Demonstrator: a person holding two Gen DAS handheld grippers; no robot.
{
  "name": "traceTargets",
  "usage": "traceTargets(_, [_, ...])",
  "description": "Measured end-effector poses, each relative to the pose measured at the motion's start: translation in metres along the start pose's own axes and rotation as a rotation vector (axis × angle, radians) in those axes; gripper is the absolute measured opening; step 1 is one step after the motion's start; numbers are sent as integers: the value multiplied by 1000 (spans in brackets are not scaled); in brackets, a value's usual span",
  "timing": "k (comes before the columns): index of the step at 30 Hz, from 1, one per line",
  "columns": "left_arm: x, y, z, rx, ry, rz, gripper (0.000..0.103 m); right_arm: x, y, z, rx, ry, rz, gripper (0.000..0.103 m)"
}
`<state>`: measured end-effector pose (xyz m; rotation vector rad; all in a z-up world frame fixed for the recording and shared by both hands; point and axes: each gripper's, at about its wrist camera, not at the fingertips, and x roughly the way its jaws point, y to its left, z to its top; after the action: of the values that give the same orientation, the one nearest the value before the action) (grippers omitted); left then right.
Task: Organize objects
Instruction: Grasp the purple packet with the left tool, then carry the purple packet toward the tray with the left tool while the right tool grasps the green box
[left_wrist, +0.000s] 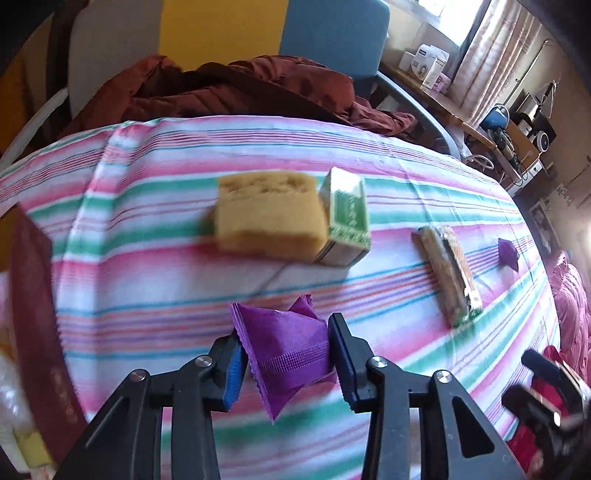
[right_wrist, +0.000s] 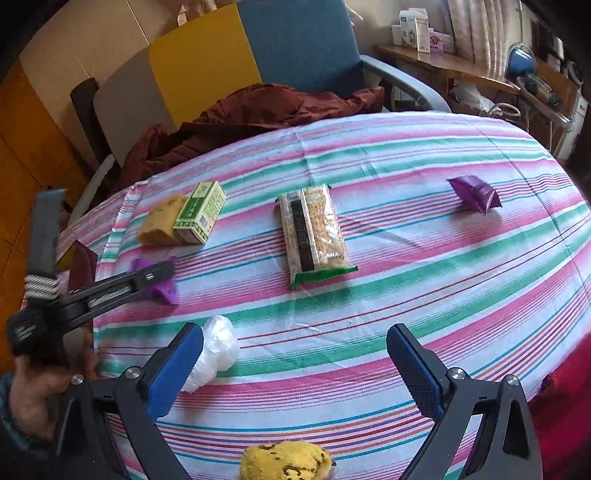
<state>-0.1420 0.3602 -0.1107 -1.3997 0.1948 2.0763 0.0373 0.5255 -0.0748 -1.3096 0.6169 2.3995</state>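
My left gripper (left_wrist: 286, 350) is shut on a purple packet (left_wrist: 286, 343) and holds it just above the striped cloth (left_wrist: 147, 295); the packet (right_wrist: 162, 286) and the left gripper (right_wrist: 147, 275) also show at the left of the right wrist view. Beyond it lie a yellow sponge (left_wrist: 267, 218) and a green box (left_wrist: 345, 218) side by side, a long snack pack (left_wrist: 448, 273), and a second purple packet (left_wrist: 508, 253). My right gripper (right_wrist: 295, 350) is open and empty over the cloth (right_wrist: 406, 258), near a white plastic wad (right_wrist: 216, 352).
A dark red book (left_wrist: 40, 332) lies at the left edge. A yellow patterned cloth item (right_wrist: 286, 461) sits at the near edge. A brown jacket (right_wrist: 251, 110) is heaped on the chair (right_wrist: 303, 48) behind the table. A cluttered shelf (right_wrist: 443, 62) stands at the back right.
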Motion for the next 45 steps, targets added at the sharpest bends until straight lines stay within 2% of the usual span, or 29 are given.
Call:
traceTargets(5, [-29, 13, -9, -10, -40, -14, 42, 3, 16, 10, -5, 23, 57, 100])
traceTargets(10, [-64, 22, -16, -6, -117, -36, 42, 18, 46, 44, -45, 12, 78, 98])
traceTargets(16, [-87, 33, -15, -18, -165, -74, 42, 62, 84, 93, -98, 24, 31, 78])
traceTargets(21, [-100, 42, -21, -41, -183, -98, 42, 108, 99, 121, -101, 80, -38, 64])
traceTargets(24, [-101, 48, -26, -54, -175, -103, 42, 127, 102, 130, -84, 113, -13, 58])
traceTargets(26, [-101, 50, -29, -60, -168, -101, 42, 141, 105, 129, -108, 166, -52, 48])
traceTargets(27, [-101, 52, -30, -67, -164, -105, 42, 147, 104, 126, -113, 189, -60, 46])
traceTargets(28, [-102, 53, -32, -69, -166, -107, 42, 144, 107, 122, -140, 159, -76, 43])
traceTargets(29, [-103, 54, -33, -69, -169, -104, 42, 142, 107, 120, -156, 155, -89, 30])
traceTargets(36, [-116, 53, -44, -55, -191, -93, 42, 106, 104, 90, -235, 131, -78, 30])
traceTargets(45, [-151, 60, -70, -68, -230, -84, 42, 33, 128, 40, -305, 39, 46, 30])
